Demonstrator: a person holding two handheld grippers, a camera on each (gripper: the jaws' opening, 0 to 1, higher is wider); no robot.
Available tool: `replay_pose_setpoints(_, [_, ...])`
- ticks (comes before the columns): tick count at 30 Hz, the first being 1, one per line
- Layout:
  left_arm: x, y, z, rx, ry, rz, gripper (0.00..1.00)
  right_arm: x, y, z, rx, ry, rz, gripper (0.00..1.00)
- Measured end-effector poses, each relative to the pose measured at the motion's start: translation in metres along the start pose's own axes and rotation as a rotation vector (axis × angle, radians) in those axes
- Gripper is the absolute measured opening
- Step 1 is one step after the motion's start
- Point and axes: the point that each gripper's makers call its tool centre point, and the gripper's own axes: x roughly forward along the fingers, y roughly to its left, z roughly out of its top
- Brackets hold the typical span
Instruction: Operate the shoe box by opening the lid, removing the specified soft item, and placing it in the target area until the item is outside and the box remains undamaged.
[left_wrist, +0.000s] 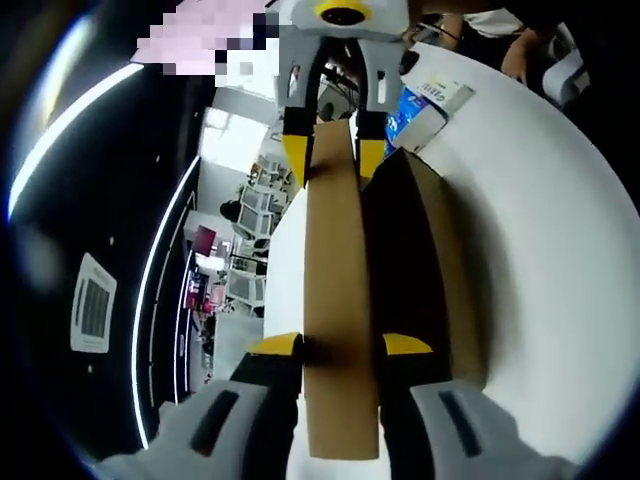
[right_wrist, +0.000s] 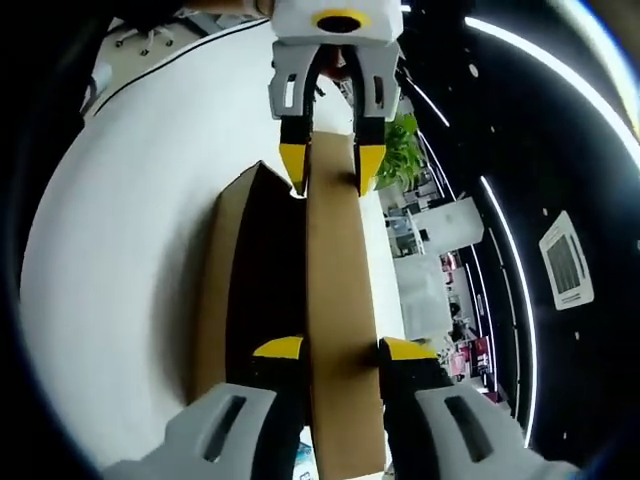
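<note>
White tabletop (right_wrist: 130, 250) carries our brown shoe box (right_wrist: 225, 270); we see left gripper (left_wrist: 340, 345) and right gripper (right_wrist: 340, 348) clamped on opposite ends of its raised lid (left_wrist: 335, 300), office desks beyond

White table (left_wrist: 560, 230), seemingly open-plan office

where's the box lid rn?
The lid stands up on edge over the open shoe box on the white table, pinched at opposite ends by the left gripper and right gripper.
</note>
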Motion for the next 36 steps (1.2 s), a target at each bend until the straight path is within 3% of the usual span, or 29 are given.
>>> replay_pose_setpoints(13, [-0.001,-0.015,-0.002,0.061,0.03,0.065,0.3,-0.002,0.014,0.002,-0.036,0.002,-0.091,0.27])
replay_pose_setpoints(36, [0.0,-0.033,-0.004,0.112,0.051,0.141,0.3,-0.006,0.035,0.003,-0.052,-0.023,-0.164,0.27])
